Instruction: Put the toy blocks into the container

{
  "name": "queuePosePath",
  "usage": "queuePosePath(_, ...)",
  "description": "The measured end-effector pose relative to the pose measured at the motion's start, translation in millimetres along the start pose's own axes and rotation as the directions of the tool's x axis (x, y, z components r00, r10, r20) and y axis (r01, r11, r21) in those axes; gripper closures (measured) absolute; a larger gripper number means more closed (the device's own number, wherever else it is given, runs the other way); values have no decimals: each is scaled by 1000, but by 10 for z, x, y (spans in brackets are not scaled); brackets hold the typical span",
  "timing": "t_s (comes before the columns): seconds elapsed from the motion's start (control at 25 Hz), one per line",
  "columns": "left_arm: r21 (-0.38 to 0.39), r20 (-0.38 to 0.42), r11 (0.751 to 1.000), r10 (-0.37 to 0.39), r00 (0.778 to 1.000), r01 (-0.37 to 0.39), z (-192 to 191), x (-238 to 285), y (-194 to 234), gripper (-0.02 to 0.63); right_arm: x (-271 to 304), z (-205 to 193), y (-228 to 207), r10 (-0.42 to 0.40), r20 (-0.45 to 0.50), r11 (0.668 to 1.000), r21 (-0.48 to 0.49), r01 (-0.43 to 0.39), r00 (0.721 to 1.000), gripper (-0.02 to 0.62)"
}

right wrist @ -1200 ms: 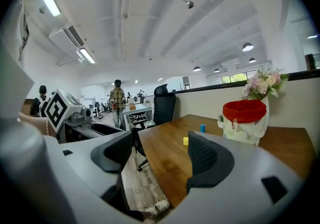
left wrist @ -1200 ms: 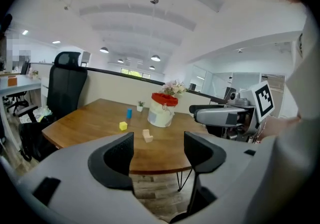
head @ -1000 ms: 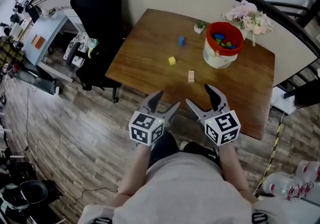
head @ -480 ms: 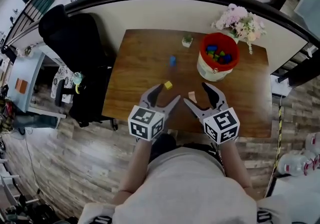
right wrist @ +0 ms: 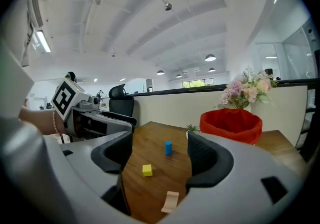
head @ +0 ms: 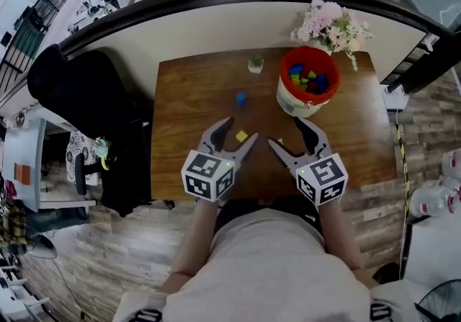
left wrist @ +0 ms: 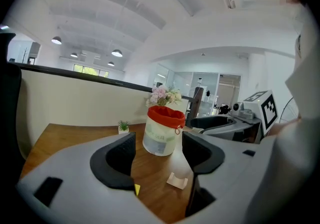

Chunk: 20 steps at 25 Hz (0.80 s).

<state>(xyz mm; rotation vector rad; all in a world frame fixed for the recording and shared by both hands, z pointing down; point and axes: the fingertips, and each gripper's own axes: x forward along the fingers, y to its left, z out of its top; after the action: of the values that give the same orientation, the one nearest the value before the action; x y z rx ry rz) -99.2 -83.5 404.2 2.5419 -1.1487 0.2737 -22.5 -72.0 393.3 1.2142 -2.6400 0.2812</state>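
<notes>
Judged step: approach, nothing picked yet. The left gripper (head: 238, 130) and right gripper (head: 287, 133) hover over the table's (head: 187, 97) near edge, both wide apart and empty; the left's jaws have just been closing slightly, with nothing between them. A yellow block (head: 242, 136) and a tan arch block (right wrist: 171, 201) lie near that edge, and a blue block (head: 240, 99) lies mid-table. The red-rimmed container (head: 291, 103), already part filled, stands by the far right corner beside flowers (head: 328, 21). The next move calls for lowering one gripper squarely over one block. The floor (head: 108, 256) is wooden, and a black chair (head: 79, 97) stands off the left edge.

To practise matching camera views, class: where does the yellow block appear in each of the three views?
Head view: yellow block mid-table.
Left gripper view: only a sliver, low, left of centre.
Right gripper view: lower centre, seen between the jaws.
Shared landmark: red-rimmed container.
</notes>
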Motion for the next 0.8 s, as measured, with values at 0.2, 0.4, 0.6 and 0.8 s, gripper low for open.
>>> queuePosePath(0.2,-8,-5,998,-61,998,61,-11,111,10,331,-72,-155,-46,-65,-37,997,33,66,997,258)
queuePosePath(0.4,-9,-23,994,-113,993,113,-43,202,-51,334,-150,-225,-118,-112,-53,992,56,115,992,259)
queuePosePath(0.6,-27,-46,991,-134,990,133,-136,278,-76,334,-153,-329,-191,-119,-87,990,60,125,989,262)
queuePosePath(0.8,-74,-74,988,-138,988,132,-286,244,-86,334,-147,-495,-212,-109,-137,991,59,118,984,274)
